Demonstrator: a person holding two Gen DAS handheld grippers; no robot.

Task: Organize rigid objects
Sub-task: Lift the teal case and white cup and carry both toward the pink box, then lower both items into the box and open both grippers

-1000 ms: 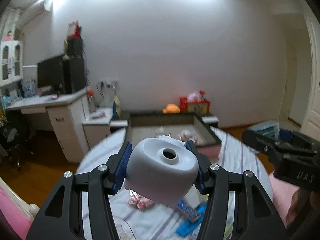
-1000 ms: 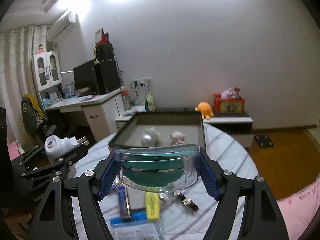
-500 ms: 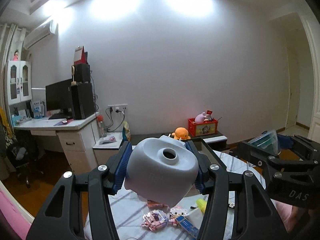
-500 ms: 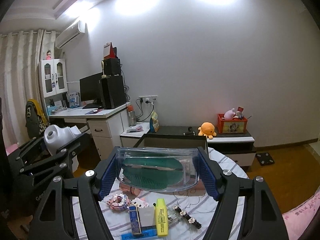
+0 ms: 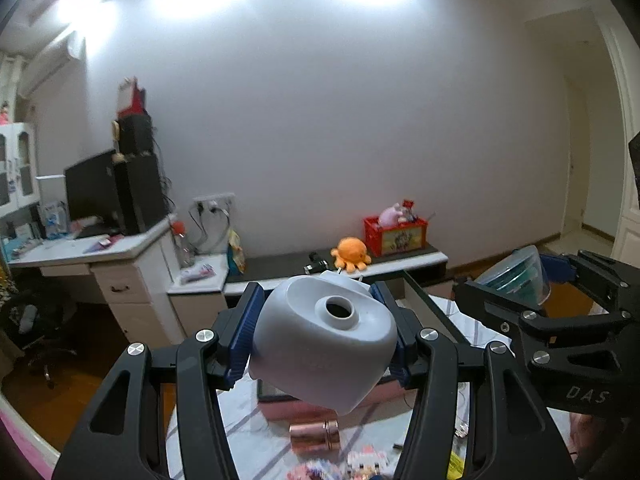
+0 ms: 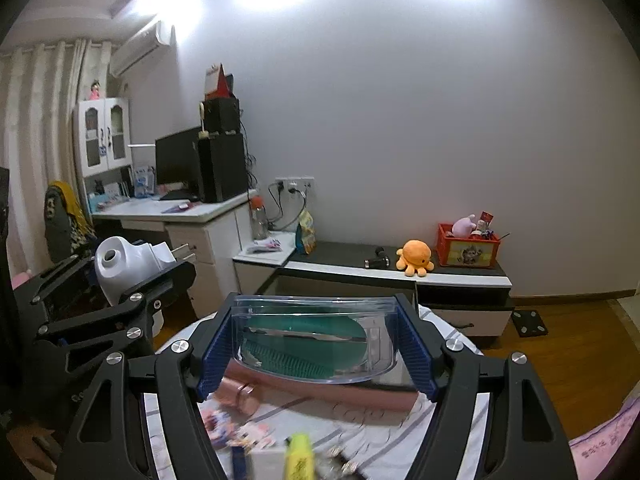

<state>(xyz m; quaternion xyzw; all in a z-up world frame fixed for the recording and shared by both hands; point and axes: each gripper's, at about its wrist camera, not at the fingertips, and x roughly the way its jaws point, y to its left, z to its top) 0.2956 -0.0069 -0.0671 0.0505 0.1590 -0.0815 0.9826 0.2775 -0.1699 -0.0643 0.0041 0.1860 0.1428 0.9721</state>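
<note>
Left gripper [image 5: 325,334], right gripper [image 6: 316,342] dipped; copper tube [image 5: 315,435] newly visible.

— What did we see at the back of the frame?
— An orange plush octopus [image 6: 414,262] sat on the low cabinet [image 6: 400,270], just left of a red box [image 6: 468,250].
— And at mid-left?
— We saw a monitor [image 6: 178,163] on the white desk [image 6: 176,210].

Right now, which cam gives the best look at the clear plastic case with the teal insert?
Right wrist. The clear case sits centred between the right gripper fingers, front wall and teal ridged insert plainly visible. The left wrist view catches it only at the right edge, side-on, small and partly hidden by the gripper body.
</note>
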